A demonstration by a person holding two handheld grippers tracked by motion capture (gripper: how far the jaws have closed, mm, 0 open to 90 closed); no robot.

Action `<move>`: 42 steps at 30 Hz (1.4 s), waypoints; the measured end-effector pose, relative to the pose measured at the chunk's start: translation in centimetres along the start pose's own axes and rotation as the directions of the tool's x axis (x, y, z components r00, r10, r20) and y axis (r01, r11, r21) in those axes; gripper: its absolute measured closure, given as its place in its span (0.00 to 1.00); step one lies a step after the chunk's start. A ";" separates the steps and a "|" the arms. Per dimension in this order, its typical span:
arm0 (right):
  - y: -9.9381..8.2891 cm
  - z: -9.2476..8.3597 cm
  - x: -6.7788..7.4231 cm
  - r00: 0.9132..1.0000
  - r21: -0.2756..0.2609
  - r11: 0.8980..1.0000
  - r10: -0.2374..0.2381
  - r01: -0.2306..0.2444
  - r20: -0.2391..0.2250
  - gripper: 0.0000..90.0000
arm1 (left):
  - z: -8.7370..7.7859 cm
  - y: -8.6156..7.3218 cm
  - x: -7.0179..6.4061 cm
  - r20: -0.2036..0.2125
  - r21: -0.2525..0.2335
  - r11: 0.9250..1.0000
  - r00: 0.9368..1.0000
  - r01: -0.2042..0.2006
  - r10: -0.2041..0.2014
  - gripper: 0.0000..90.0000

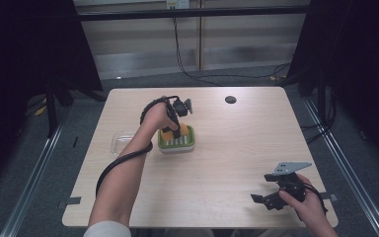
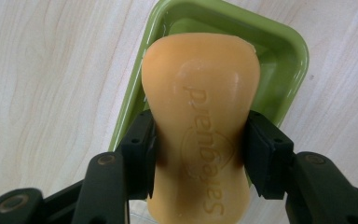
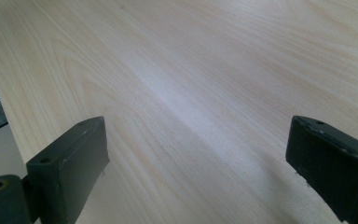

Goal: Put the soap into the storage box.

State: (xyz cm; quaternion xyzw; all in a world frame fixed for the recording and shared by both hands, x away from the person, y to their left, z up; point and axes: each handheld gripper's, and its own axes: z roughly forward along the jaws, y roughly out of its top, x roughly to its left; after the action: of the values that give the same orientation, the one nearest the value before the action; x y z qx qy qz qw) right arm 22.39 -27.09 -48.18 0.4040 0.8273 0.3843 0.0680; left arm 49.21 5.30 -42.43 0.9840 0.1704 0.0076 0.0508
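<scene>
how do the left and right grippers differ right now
The left gripper is shut on the orange soap bar; the right gripper is open with nothing between its jaws. The left gripper is over the green soap dish near the table's middle; the right gripper is near the table's near right corner, over bare wood. Both are black, two-jawed and hand-held.

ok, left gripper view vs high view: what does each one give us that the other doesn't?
Left gripper view alone: embossed lettering on the orange soap bar, and the black fingers pressed against both its sides.

High view alone: a clear lid left of the dish, a dark disc near the far edge, and the right gripper, open, near the front edge.

Both: the soap over the green dish on the table.
</scene>
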 end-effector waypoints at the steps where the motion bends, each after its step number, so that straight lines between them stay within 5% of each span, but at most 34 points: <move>1: 0.0 0.0 0.0 1.000 -0.001 1.000 0.002 -0.002 -0.001 0.06 | 0.2 0.0 0.0 -0.003 -0.008 1.000 1.000 -0.001 0.001 0.55; 23: 0.0 0.2 0.0 1.000 0.002 1.000 -0.001 0.001 -0.001 0.06 | 0.9 0.2 0.1 0.004 0.010 1.000 1.000 -0.028 0.028 0.55; 38: 0.0 0.1 0.0 1.000 0.001 1.000 0.001 -0.001 -0.003 0.06 | 1.5 0.1 0.0 -0.001 -0.014 1.000 1.000 0.006 -0.006 0.55; 42: 0.0 0.1 0.0 1.000 0.002 1.000 0.000 0.000 -0.001 0.06 | 1.6 0.2 0.0 -0.013 -0.010 1.000 1.000 -0.010 0.010 0.55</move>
State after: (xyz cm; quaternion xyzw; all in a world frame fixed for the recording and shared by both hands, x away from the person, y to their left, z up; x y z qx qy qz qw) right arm 22.42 -27.03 -48.27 0.4037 0.8278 0.3837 0.0672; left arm 49.33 4.97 -43.96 0.9845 0.1657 0.0149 0.0545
